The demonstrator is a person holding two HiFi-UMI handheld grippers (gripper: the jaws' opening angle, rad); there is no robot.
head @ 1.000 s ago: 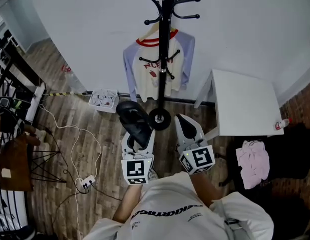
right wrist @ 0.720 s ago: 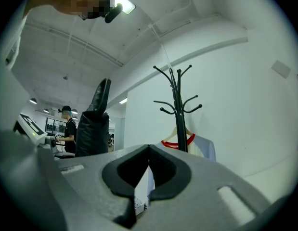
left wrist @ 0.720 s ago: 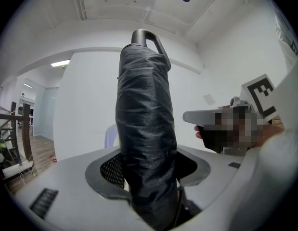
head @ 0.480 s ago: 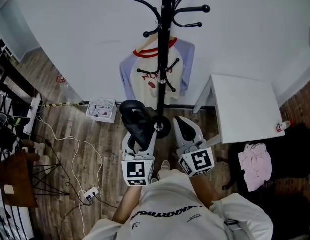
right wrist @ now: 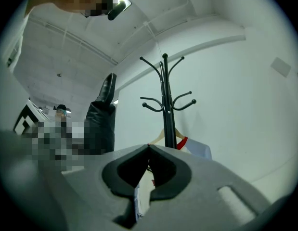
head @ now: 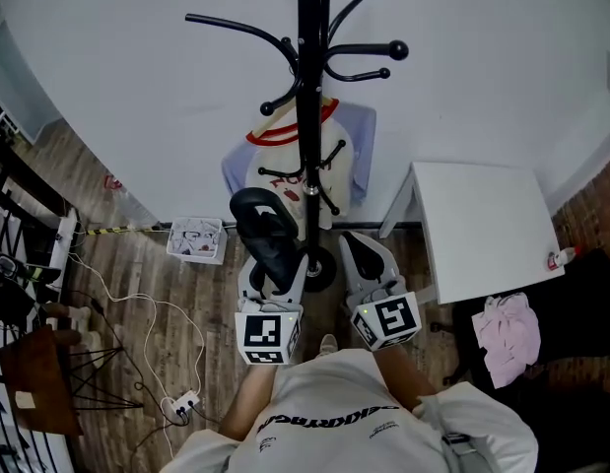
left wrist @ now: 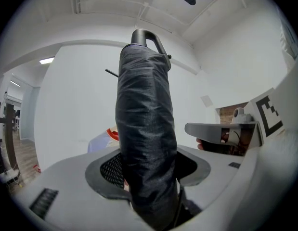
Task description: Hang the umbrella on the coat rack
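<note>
A black folded umbrella (head: 268,236) stands upright in my left gripper (head: 274,267), just left of the black coat rack pole (head: 307,116). In the left gripper view the jaws are shut on the umbrella's wrapped canopy (left wrist: 146,129), and its hooked handle (left wrist: 145,35) points up. My left gripper (left wrist: 149,163) points level. My right gripper (head: 360,246) hangs to the right of the pole, shut with nothing in it. The right gripper view has the jaw tips meeting, my right gripper (right wrist: 149,149) facing the coat rack (right wrist: 164,100), with the umbrella (right wrist: 101,121) at its left.
A cream and blue shirt (head: 329,156) hangs on a hanger low on the rack. The rack's round base (head: 322,267) sits on the wood floor between my grippers. A white table (head: 482,227) stands right, a white box (head: 196,239) and cables (head: 181,400) left.
Both grippers and the person have moved closer to the rack, whose hooks now sit lower and larger in the head view. The umbrella stays held in the left gripper.
</note>
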